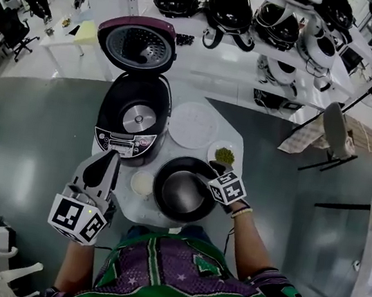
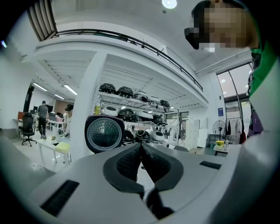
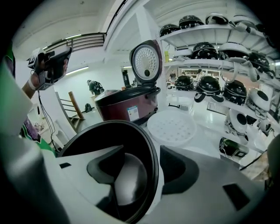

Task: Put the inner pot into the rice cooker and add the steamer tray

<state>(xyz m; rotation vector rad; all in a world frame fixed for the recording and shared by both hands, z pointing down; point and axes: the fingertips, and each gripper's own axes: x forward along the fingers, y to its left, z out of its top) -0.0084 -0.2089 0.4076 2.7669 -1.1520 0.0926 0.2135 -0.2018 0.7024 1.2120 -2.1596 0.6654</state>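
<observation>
Only the right gripper view shows that the right gripper (image 3: 142,151) has its jaws apart astride the rim of the inner pot (image 3: 131,175), one jaw inside and one outside, with a gap at the outer pad. Beyond those jaws lie one steamer tray (image 3: 172,127) and one open rice cooker (image 3: 127,105). The left gripper view shows the left gripper (image 2: 141,146) closed on nothing. The head view alone adds two small dishes (image 1: 223,155) beside the single pot.

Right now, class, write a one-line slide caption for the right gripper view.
Right tongs straddle the rim of the black pot, white steamer tray and open rice cooker beyond.
</observation>
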